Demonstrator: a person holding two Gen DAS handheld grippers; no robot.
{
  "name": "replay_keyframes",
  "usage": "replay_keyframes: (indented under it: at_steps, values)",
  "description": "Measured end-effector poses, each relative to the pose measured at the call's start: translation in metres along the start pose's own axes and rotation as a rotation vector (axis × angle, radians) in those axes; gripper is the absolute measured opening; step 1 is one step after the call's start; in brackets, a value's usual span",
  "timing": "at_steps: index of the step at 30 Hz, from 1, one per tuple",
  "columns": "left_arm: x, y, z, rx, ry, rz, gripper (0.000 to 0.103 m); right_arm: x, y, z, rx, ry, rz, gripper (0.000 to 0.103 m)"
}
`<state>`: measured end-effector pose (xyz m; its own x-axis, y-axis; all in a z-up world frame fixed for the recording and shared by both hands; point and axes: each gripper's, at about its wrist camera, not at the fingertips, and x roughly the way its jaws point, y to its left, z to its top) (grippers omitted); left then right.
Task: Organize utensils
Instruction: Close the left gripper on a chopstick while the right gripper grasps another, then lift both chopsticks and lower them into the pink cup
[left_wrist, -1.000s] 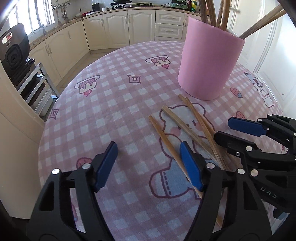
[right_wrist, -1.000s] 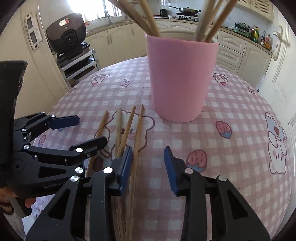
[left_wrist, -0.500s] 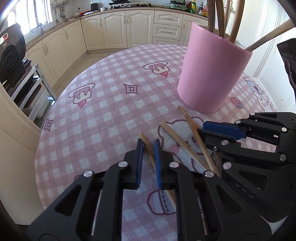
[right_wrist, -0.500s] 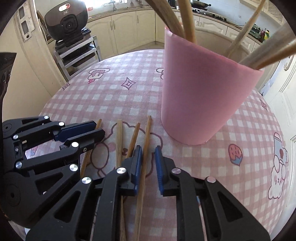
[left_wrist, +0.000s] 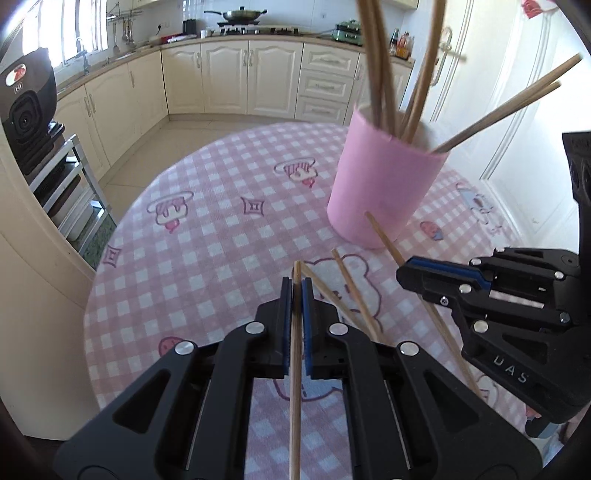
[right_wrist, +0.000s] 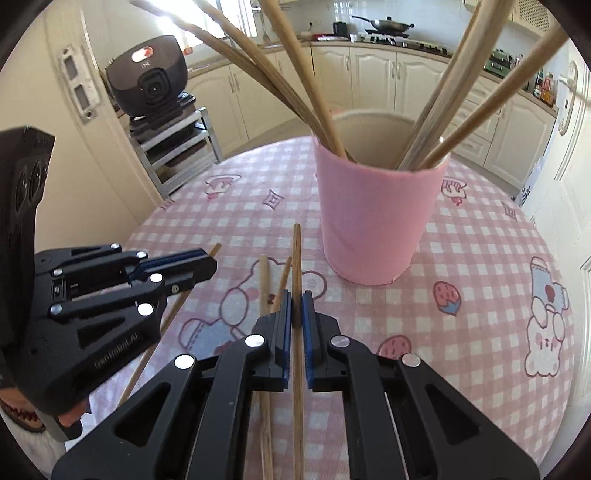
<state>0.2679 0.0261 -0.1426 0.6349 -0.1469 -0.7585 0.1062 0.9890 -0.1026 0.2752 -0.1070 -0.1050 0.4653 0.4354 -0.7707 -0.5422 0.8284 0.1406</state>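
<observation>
A pink cup (left_wrist: 384, 192) (right_wrist: 376, 218) stands on the checked table and holds several wooden chopsticks. My left gripper (left_wrist: 296, 286) is shut on one chopstick (left_wrist: 295, 369) and holds it above the table. My right gripper (right_wrist: 296, 299) is shut on another chopstick (right_wrist: 296, 258), lifted, its tip near the cup's base. The right gripper also shows in the left wrist view (left_wrist: 439, 275), and the left gripper in the right wrist view (right_wrist: 184, 264). Two loose chopsticks (left_wrist: 354, 295) (right_wrist: 264, 291) lie on the table between the grippers.
The round table (left_wrist: 207, 236) has a pink checked cloth with cartoon prints. A black appliance (right_wrist: 151, 85) sits on a metal rack to the left. Kitchen cabinets (left_wrist: 258, 81) line the back wall.
Both grippers closed from open, each on a chopstick, then lifted them off the table. The view rose and now looks down at the cup's rim.
</observation>
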Motion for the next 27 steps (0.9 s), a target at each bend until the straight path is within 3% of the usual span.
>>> replay_keyframes:
  at_steps: [9, 17, 27]
  values:
    - [-0.073, -0.019, 0.011, 0.037, -0.166, -0.004, 0.005, -0.062, 0.021, -0.002, -0.033, -0.134, 0.015, 0.004]
    - [-0.136, -0.032, 0.014, 0.063, -0.319, -0.012, 0.005, -0.125, 0.034, 0.001, -0.045, -0.307, -0.014, 0.004]
    - [-0.172, -0.048, 0.03, 0.052, -0.441, -0.059, 0.005, -0.172, 0.031, 0.014, -0.019, -0.503, -0.041, 0.004]
